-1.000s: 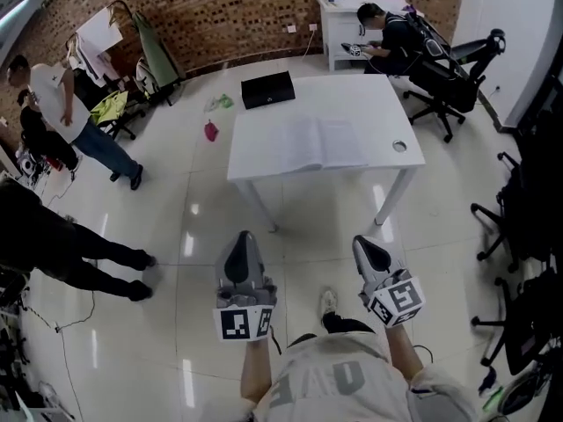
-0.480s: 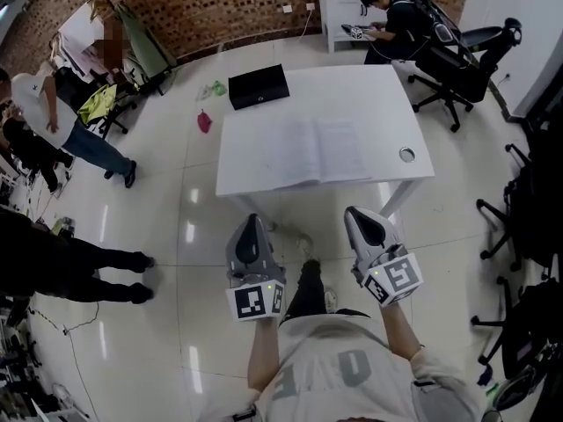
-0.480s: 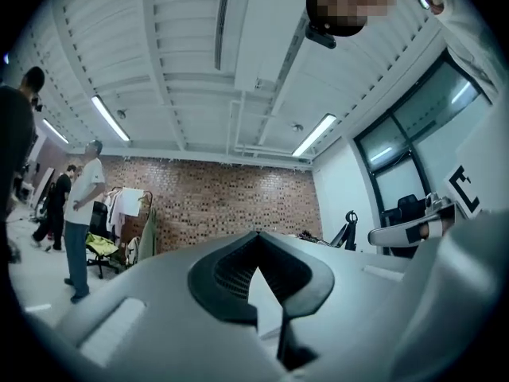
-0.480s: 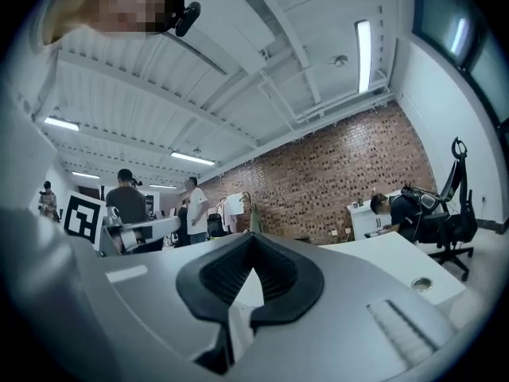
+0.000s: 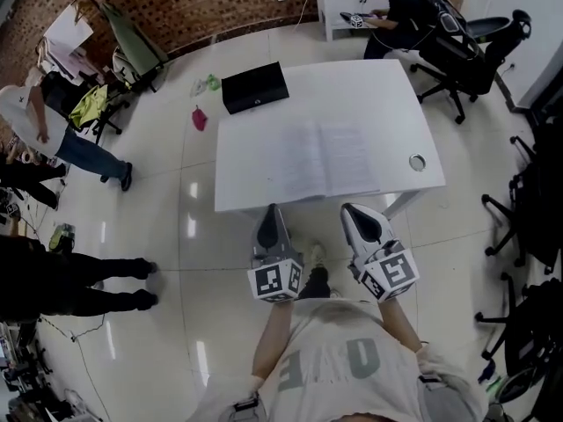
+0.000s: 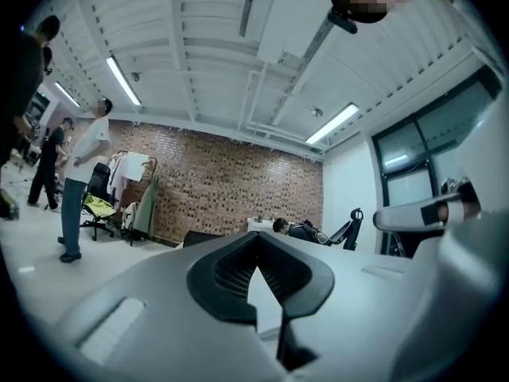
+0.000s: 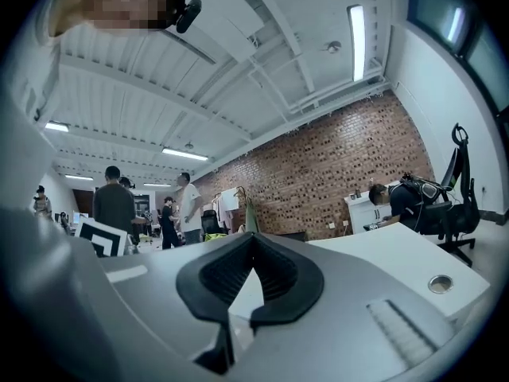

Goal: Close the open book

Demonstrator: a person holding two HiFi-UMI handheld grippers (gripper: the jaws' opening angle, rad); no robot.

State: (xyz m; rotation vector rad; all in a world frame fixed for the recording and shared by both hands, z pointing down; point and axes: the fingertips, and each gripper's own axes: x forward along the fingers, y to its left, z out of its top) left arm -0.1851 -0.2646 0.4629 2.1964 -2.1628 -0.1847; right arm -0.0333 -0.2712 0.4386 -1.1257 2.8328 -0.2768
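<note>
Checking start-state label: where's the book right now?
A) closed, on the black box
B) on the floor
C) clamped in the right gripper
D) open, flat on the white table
D: the book lies open and flat on the white table, near its front edge; the right gripper is shut on nothing.

place: open office | evidence: brick wall (image 5: pixel 220 3), white table (image 5: pixel 369 86), swivel chairs (image 5: pixel 471 55) — person (image 5: pixel 400 11) at desk (image 5: pixel 330 7)

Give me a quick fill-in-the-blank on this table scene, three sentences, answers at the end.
The book on the white table lies ___.
In the head view, the black case sits at the table's far ___ corner.
The left hand-held gripper and the right hand-held gripper each have jaws ___, holding nothing.
Missing words: open; left; shut.
</note>
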